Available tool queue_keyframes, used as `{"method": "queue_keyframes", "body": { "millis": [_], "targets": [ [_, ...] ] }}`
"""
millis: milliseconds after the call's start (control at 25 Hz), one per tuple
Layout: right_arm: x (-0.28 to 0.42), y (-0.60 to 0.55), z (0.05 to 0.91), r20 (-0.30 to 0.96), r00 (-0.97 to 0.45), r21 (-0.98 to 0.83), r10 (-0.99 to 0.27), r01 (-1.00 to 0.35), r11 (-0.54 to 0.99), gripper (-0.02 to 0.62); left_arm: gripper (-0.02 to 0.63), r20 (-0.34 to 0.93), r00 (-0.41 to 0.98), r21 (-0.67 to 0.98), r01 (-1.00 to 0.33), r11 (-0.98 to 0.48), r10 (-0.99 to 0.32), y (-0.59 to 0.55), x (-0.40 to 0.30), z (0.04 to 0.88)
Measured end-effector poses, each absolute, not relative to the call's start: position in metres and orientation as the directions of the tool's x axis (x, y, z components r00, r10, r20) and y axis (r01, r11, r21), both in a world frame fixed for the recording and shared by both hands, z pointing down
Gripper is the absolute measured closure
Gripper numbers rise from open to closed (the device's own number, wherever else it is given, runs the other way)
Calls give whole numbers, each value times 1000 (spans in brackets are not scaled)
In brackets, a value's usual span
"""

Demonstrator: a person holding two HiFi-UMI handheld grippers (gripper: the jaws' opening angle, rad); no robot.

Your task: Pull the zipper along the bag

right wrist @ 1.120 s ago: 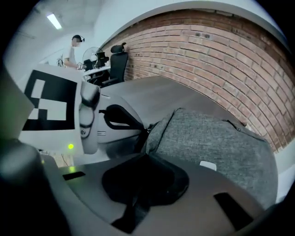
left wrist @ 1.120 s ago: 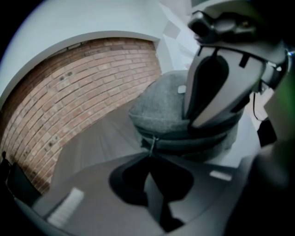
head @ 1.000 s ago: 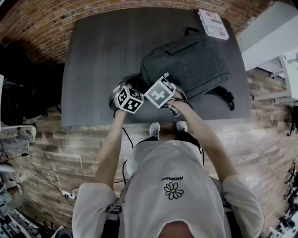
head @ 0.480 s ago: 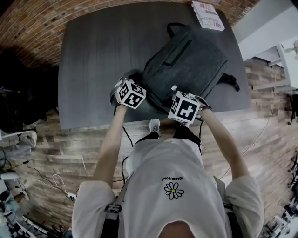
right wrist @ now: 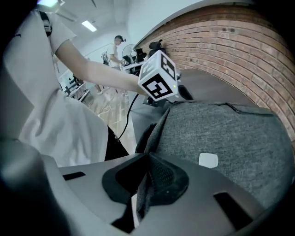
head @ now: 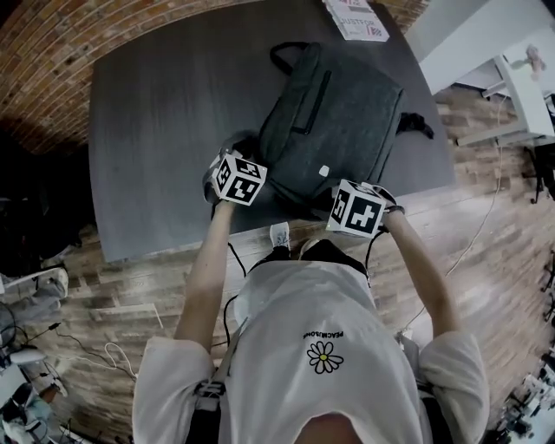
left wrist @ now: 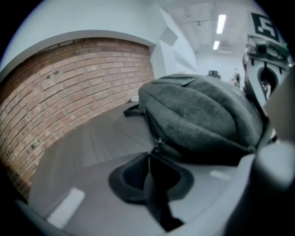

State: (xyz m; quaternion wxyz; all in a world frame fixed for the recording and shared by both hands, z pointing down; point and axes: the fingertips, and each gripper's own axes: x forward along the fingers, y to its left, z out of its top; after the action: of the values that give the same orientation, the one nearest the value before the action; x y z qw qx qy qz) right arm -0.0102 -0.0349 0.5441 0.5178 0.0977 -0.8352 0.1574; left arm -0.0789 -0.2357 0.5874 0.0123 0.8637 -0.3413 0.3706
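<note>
A dark grey backpack (head: 334, 117) lies flat on the grey table (head: 165, 130). My left gripper (head: 238, 178) is at the bag's near left corner. In the left gripper view its jaws (left wrist: 151, 156) are shut, with a small metal zipper piece (left wrist: 158, 141) on the bag's seam right at the tips. My right gripper (head: 357, 208) is at the bag's near right edge, by the table's front edge. In the right gripper view it (right wrist: 148, 159) is shut on a strip of grey fabric (right wrist: 154, 133) that runs up to the bag's edge. A white label (right wrist: 208, 160) sits on the bag.
A printed booklet (head: 351, 17) lies at the table's far right corner. A black strap (head: 416, 126) of the bag hangs off the table's right side. A brick wall (left wrist: 69, 87) runs behind the table. The table's front edge (head: 260, 227) lies just under both grippers.
My right gripper has moved right and toward me along the bag's near edge, away from the left gripper. The left gripper has stayed at the bag's corner. The bag has turned slightly.
</note>
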Motion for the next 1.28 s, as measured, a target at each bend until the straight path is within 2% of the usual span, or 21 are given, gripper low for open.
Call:
{"method": "queue_keyframes", "body": {
  "millis": [80,320,520,720,920,1080,1160,1280],
  "targets": [
    [-2,-37,544,899,-437,-144,-24,-348,926,577,594,649,494,-262,-569,-779,-579,-233,-79,585],
    [50,-24,549,954,-295,-51,-60,-354,934,579,598,666,526,-317,-441,-839,-529,-197,-60,585],
    [110,-23,550,958,-172,100,-231,-555,826,576,604,672,581,-308,-344,-887,-459,-163,-25,588],
    [149,-25,551,923,-87,215,-376,-692,689,563,604,674,613,-318,-262,-911,-411,-143,1,584],
    [159,-18,545,869,-89,248,-487,-773,584,540,604,673,618,-316,-256,-914,-406,-135,11,583],
    [157,-14,533,883,-33,262,-468,-793,550,517,604,672,613,-320,-267,-909,-417,-134,12,580],
    [145,-20,507,854,-85,238,-513,-813,531,516,604,676,609,-325,-260,-909,-415,-134,11,580],
    [124,-54,447,681,-265,81,-683,-900,429,514,604,672,614,-331,-250,-910,-413,-136,14,582]
  ]
}}
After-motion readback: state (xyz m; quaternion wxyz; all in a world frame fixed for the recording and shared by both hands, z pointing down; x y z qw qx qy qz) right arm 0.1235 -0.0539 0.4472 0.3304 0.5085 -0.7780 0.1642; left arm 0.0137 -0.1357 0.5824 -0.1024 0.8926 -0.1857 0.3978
